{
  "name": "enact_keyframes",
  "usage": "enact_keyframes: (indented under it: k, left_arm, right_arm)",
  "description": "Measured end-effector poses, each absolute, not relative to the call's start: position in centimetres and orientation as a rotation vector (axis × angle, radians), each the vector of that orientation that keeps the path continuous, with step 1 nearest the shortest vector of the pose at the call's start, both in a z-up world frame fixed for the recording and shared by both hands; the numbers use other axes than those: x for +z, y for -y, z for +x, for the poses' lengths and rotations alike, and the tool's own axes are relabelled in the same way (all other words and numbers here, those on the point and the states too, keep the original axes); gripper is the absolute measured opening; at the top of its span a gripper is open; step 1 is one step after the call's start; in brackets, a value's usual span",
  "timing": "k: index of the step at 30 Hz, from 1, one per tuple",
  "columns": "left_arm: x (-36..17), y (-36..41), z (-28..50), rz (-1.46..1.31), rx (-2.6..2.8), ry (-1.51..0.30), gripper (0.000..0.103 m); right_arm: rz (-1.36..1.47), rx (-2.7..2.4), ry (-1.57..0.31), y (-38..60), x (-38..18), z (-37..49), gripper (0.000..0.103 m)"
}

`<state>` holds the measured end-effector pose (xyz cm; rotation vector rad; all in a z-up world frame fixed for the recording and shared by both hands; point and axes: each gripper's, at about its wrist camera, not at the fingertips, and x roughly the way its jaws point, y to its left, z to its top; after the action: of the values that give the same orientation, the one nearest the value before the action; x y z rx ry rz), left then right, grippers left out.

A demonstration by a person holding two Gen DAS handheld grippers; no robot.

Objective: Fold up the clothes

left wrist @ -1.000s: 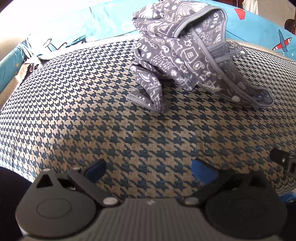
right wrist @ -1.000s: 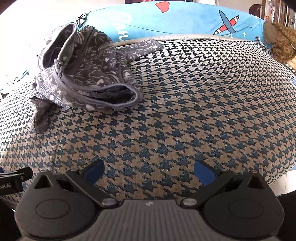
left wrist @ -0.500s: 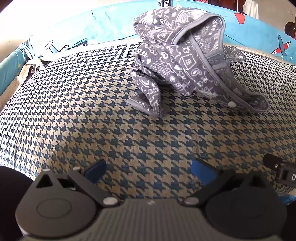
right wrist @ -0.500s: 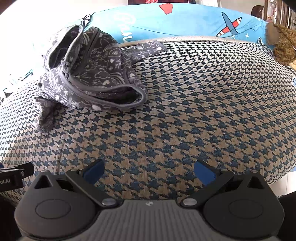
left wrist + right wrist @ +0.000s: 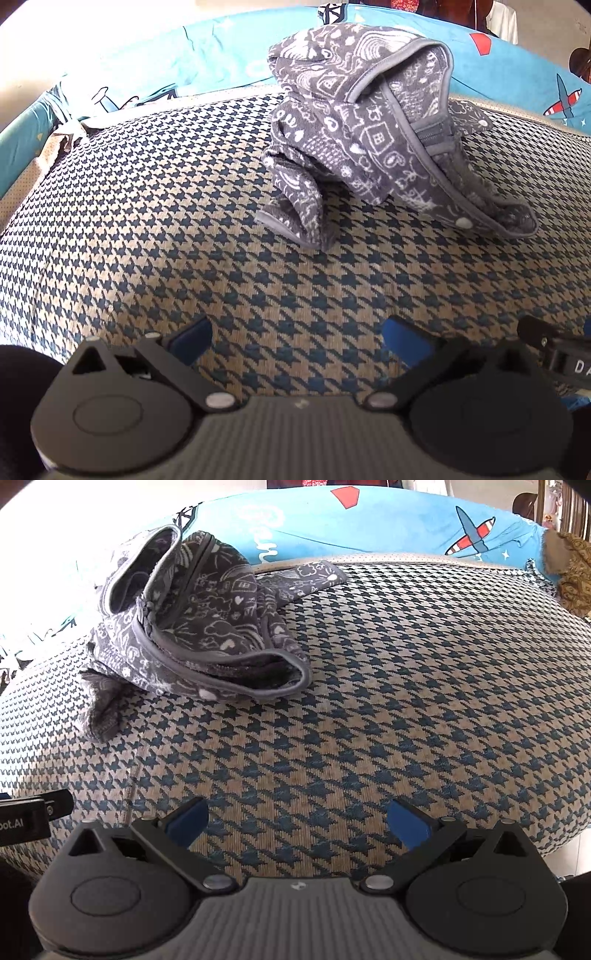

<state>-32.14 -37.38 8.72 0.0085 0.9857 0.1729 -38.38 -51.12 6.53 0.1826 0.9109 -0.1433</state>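
On houndstooth cover point(image 5: 406, 672), crumpled grey garment point(image 5: 365, 136) w/ piped edges, both hand-held grippers point(image 5: 295, 341) point(image 5: 297, 818) wide, empty.

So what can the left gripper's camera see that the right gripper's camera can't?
Only the left wrist view shows the teal padded rail at the far left, and the right gripper's black tip poking in.

Only the right wrist view shows the brown patterned cloth at the far right, and the garment's flat strip stretched toward the blue bedding.

Both show the crumpled grey doodle-print garment on the houndstooth cushion, the blue aeroplane bedding, and open blue-padded fingers holding nothing.
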Motion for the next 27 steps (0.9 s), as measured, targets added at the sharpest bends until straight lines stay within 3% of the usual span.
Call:
enact_keyframes:
  k: [24,27]
  left_arm:
    - [9.9,36.5,-28.0,-0.041,0.143,-0.984,0.103]
    - [7.7,34.8,-29.8,-0.048,0.16,-0.994,0.103]
  right_arm:
    - [0.107,-0.045,-0.916,52.8,7.8,-32.1,0.103]
    - [0.131,-0.03,-0.924,52.6,7.5,-31.4,0.103]
